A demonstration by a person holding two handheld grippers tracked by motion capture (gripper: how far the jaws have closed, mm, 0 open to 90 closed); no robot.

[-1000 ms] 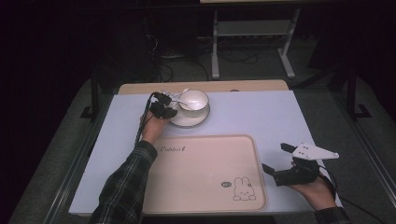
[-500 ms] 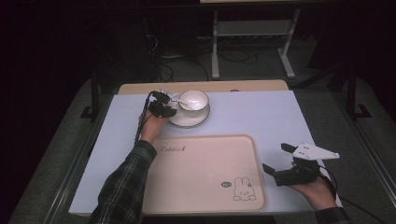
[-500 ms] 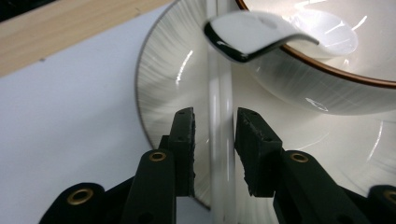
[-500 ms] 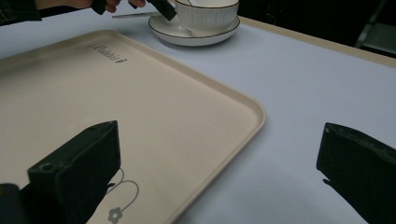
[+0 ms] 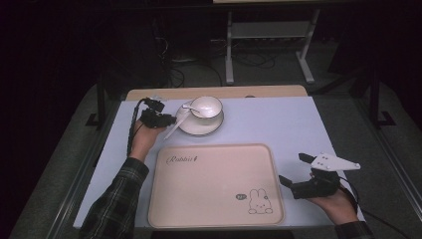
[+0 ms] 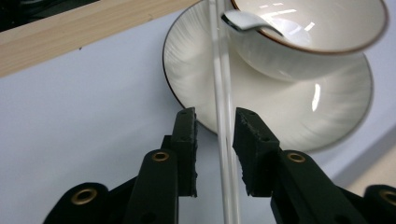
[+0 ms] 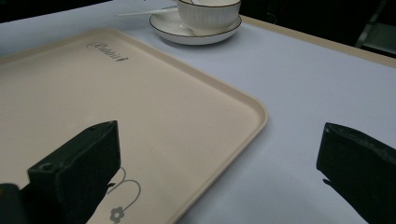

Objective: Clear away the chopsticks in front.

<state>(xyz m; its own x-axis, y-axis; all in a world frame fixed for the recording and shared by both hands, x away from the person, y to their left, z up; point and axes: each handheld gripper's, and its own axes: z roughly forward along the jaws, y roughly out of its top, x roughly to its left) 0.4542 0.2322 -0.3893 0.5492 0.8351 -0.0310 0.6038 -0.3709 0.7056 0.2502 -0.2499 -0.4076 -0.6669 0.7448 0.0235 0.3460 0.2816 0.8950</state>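
Observation:
A white cup [image 5: 206, 106] with a brown rim stands on its saucer [image 5: 200, 125] at the back of the table. A white spoon [image 5: 175, 123] rests with its bowl in the cup [image 6: 322, 32], and its handle slants out over the saucer [image 6: 280, 112]. My left gripper [image 5: 170, 120] is just left of the saucer, its jaws narrowly apart. The spoon handle [image 6: 224, 140] runs between them with a gap on the left side. My right gripper [image 5: 294, 169] is wide open at the right edge of the beige tray [image 5: 214, 199], with nothing between its jaws.
The tray [image 7: 140, 107] carries a rabbit drawing [image 5: 260, 201] and lies front centre on the pale blue table [image 5: 278, 124]. A wooden strip [image 5: 224, 92] edges the table's far side. In the right gripper view, cup [image 7: 210, 11] and saucer [image 7: 196, 30] stand beyond the tray.
My left gripper has drawn back a little to the left, away from the cup, along the spoon handle. The right gripper has stayed where it was.

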